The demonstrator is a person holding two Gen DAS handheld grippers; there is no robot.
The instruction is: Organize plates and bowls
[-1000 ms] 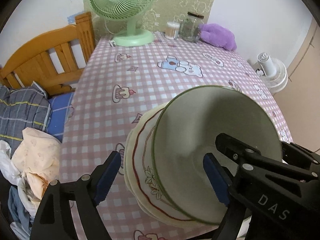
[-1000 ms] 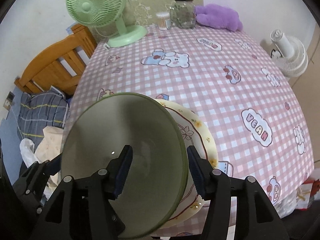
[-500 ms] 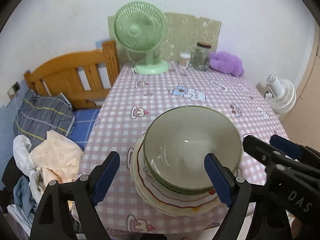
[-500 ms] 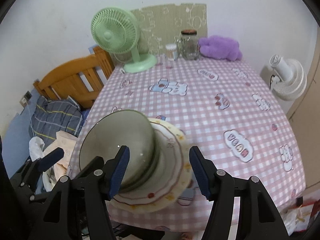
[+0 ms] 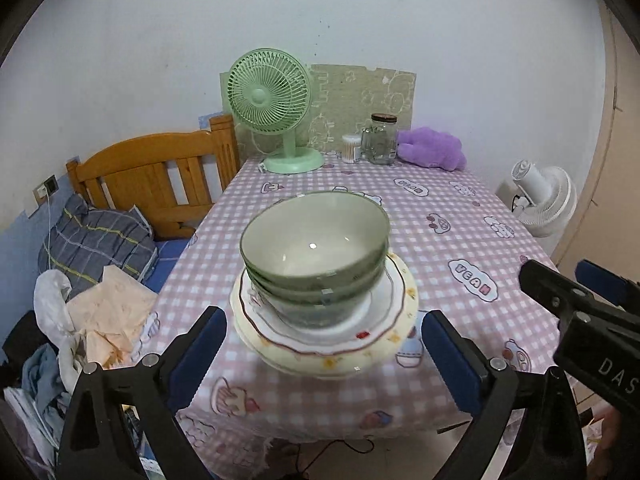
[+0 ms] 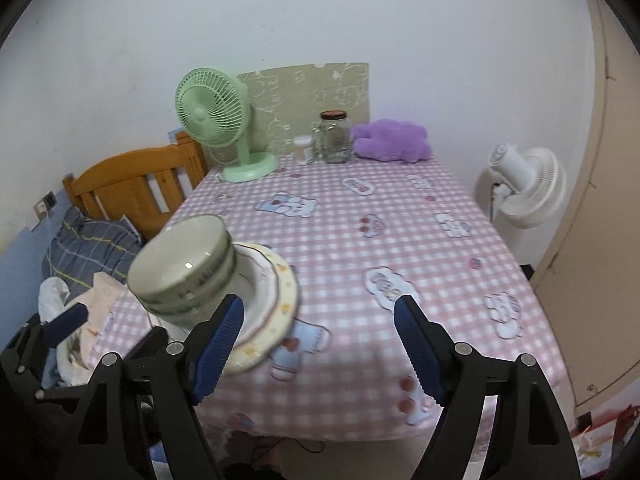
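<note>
A stack of green bowls [image 5: 316,252] sits nested on a stack of cream plates [image 5: 328,344] with red trim, near the front left of the pink checked table [image 5: 460,240]. The bowls [image 6: 182,268] and plates [image 6: 276,304] also show in the right wrist view, at the left. My left gripper [image 5: 322,356] is open and empty, pulled back in front of the stack. My right gripper [image 6: 318,340] is open and empty, to the right of the stack and back from the table's front edge.
A green desk fan [image 5: 276,120], a cotton-swab tub [image 5: 351,148], a glass jar [image 5: 379,140] and a purple plush [image 5: 434,152] stand at the table's far end. A wooden bed frame [image 5: 156,180] with clothes lies left. A white floor fan [image 6: 524,188] stands right.
Both grippers have drawn back and away from the table. The top green bowl, seen tilted in the right gripper a second ago, now rests upright on the stack, released.
</note>
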